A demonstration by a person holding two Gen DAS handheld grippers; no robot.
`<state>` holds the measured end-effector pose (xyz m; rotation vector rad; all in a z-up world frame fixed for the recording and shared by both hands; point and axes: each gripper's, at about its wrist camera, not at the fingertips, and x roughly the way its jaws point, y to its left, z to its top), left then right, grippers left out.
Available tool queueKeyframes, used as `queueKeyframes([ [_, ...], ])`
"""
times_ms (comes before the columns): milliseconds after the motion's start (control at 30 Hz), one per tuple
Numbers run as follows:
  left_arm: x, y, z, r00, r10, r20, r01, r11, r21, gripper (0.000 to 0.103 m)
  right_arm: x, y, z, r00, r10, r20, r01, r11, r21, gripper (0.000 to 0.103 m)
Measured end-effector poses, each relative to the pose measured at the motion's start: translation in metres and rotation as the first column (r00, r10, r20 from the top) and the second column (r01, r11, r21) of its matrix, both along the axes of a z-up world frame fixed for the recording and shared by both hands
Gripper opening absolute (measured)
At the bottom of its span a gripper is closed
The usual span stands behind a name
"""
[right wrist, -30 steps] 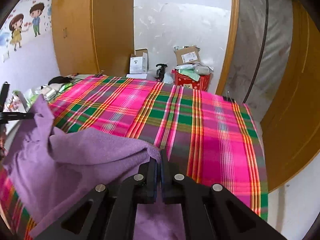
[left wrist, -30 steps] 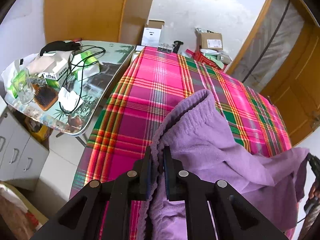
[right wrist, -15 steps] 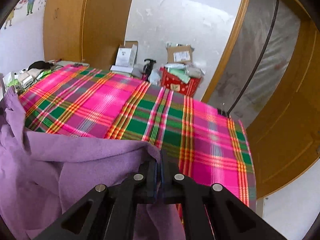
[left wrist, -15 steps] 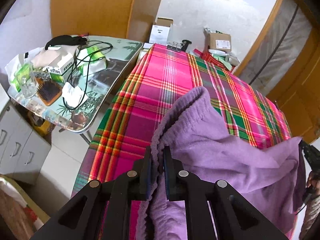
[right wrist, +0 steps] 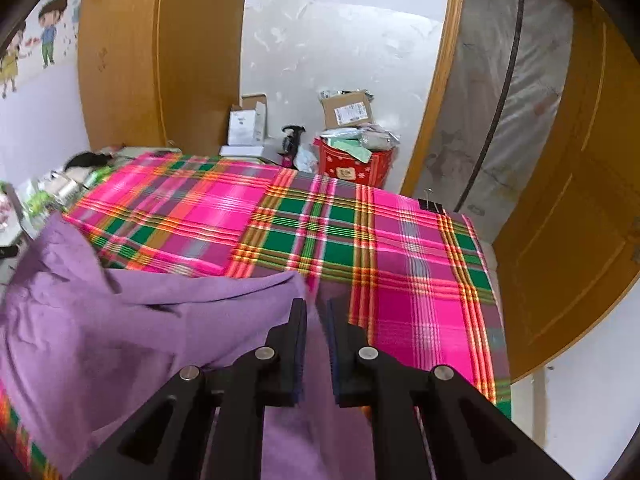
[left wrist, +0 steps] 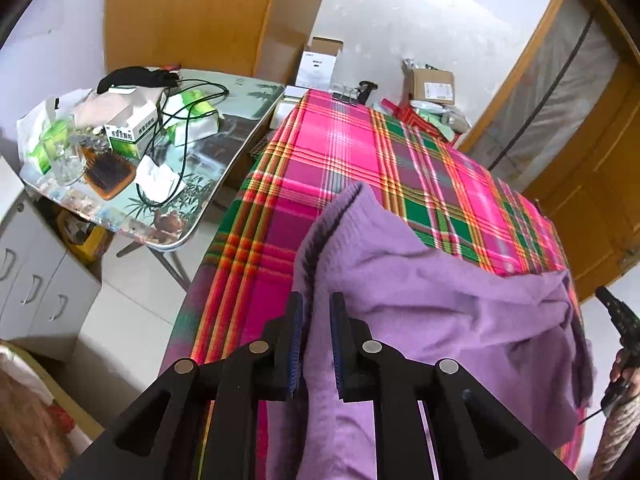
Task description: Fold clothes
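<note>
Currently both grippers sit at the bottom centre of their own views, jaws opening. Left gripper (left wrist: 316, 344): the ribbed edge of the purple garment (left wrist: 420, 304) runs between its pads; a thin gap shows along the left pad, so the grip looks released, cloth just passing through. Right gripper (right wrist: 317, 344): garment (right wrist: 120, 328) edge lies between the pads too, visible gap on both sides, not clamped. Garment spreads from lower centre to right in the left view, lower left in the right view, draped over the plaid cloth (left wrist: 360, 168) covering the table. Far right edge of the left view shows the other gripper's black tip. Cluttered side table (left wrist: 224, 148) in the upper left of the left view, with a hairbrush (left wrist: 110, 172), boxes, cables.
</note>
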<state>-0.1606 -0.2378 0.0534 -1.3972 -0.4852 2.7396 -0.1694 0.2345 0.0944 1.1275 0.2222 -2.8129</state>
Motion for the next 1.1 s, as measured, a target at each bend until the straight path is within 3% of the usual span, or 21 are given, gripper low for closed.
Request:
queueKeyframes([
  [167, 0.034, -0.003, -0.004, 1.000, 0.016, 0.020, -0.017, 0.999, 0.037, 0.022, 0.045, -0.003, 0.012, 0.999, 0.045, -0.015, -0.046, 0.996, -0.072, 0.010],
  [367, 0.081, -0.011, -0.015, 0.998, 0.041, 0.040, -0.045, 0.993, 0.105, 0.024, 0.123, -0.023, 0.013, 0.988, 0.147, -0.047, -0.152, 0.978, -0.142, 0.010],
  [433, 0.097, -0.011, -0.018, 0.999, 0.039, 0.038, -0.044, 0.992, 0.117, 0.032, 0.149, -0.032, 0.006, 0.982, 0.187, -0.040, -0.191, 0.966, -0.173, 0.010],
  [600, 0.128, -0.009, -0.033, 0.997, 0.028, 0.067, -0.040, 0.982, 0.185, 0.033, 0.182, -0.049, -0.021, 0.976, 0.216, 0.018, -0.204, 0.945, -0.256, 0.010],
  [667, 0.138, -0.008, -0.039, 0.997, 0.023, 0.079, -0.039, 0.976, 0.213, 0.033, 0.190, -0.054, -0.033, 0.974, 0.223, 0.035, -0.205, 0.938, -0.278, 0.011],
  [767, 0.151, -0.010, -0.046, 0.997, 0.038, 0.074, -0.056, 0.965, 0.256, 0.035, 0.196, -0.058, -0.049, 0.972, 0.227, 0.064, -0.196, 0.929, -0.313, 0.031],
  [833, 0.155, -0.011, -0.051, 0.995, 0.051, 0.081, -0.072, 0.958, 0.279, 0.044, 0.196, -0.062, -0.056, 0.972, 0.221, 0.078, -0.184, 0.927, -0.328, 0.033],
  [1100, 0.158, -0.014, -0.067, 0.989, 0.102, 0.108, -0.138, 0.901, 0.412, 0.048, 0.189, -0.087, -0.077, 0.965, 0.240, 0.105, -0.191, 0.920, -0.343, 0.033],
])
